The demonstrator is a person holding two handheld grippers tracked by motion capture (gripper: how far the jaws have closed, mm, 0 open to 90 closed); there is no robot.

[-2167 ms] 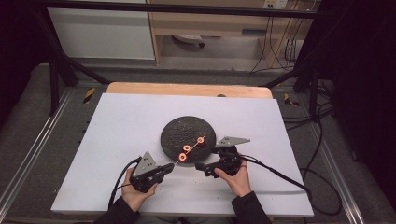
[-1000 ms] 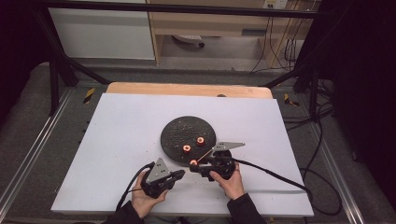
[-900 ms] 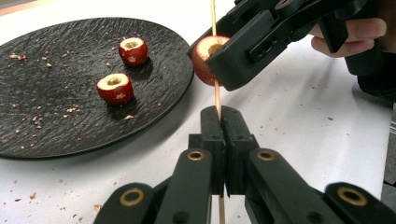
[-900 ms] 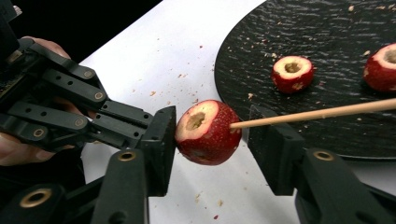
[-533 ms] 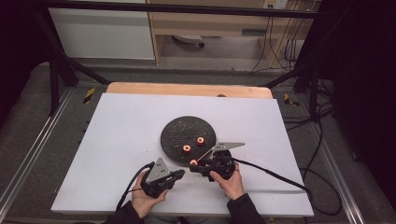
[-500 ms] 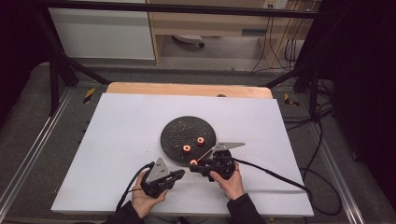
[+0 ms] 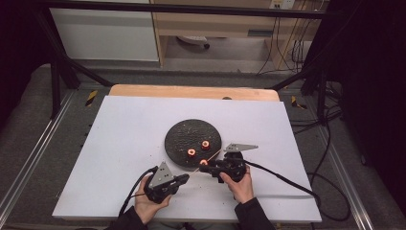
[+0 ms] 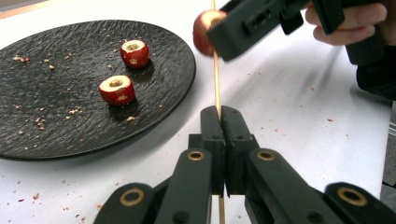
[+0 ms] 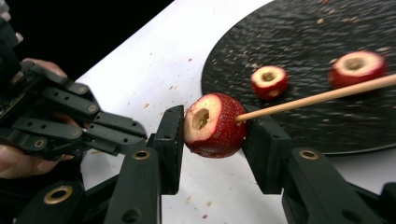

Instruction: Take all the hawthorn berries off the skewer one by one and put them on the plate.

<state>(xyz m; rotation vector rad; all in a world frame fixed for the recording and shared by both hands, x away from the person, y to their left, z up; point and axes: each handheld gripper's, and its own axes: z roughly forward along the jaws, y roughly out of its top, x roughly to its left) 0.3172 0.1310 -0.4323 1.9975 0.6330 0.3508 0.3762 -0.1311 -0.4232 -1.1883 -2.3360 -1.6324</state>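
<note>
Now the right hand-held gripper (image 9: 212, 128), its jaws having just closed, clamps a cored red fruit (image 9: 214, 125) speared on a wooden skewer (image 8: 216, 79). Opposite, the left hand-held gripper (image 8: 221, 116) pinches the skewer's other end, just beside the black plate (image 7: 179, 143) on the white counter (image 7: 119, 139).

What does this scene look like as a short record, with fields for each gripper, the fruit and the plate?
left gripper: shut on the skewer
right gripper: shut on a cored red fruit, skewer through it
plate: black, round, on the white table
loose fruits: two cored red ones on the plate
crumbs: scattered on plate and table
</note>
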